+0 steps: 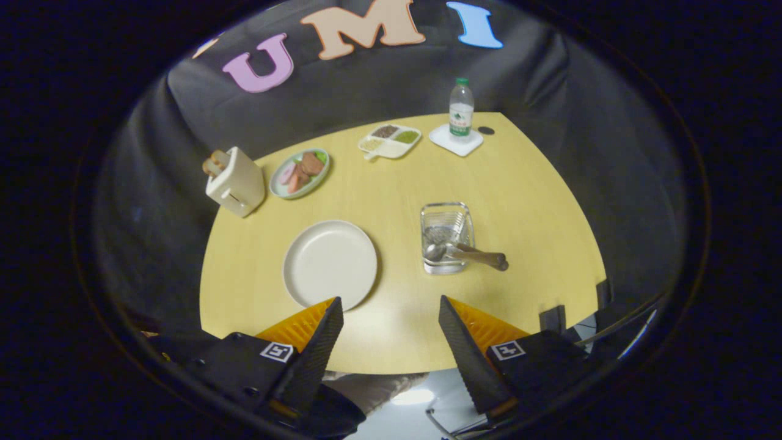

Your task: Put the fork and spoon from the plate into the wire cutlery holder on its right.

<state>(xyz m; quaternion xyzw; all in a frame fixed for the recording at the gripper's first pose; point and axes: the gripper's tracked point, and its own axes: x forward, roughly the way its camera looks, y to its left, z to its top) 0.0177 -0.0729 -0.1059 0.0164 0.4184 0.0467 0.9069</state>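
Observation:
A round cream plate [330, 263] lies bare on the yellow table [537, 201], just ahead of my left finger. To its right stands the wire cutlery holder [446, 237]. The fork [464, 245] and spoon [470, 257] lie inside the holder, heads down in it, their wooden handles sticking out over its right rim. My gripper [391, 305] hovers high above the table's near edge, open, with nothing between its fingers. Plate and holder both sit beyond the fingertips.
A cream toaster [236, 181] with bread stands at the far left. Beyond the plate are a green plate of food [300, 173] and a divided dish [390, 141]. A water bottle [461, 109] stands on a white coaster at the far edge.

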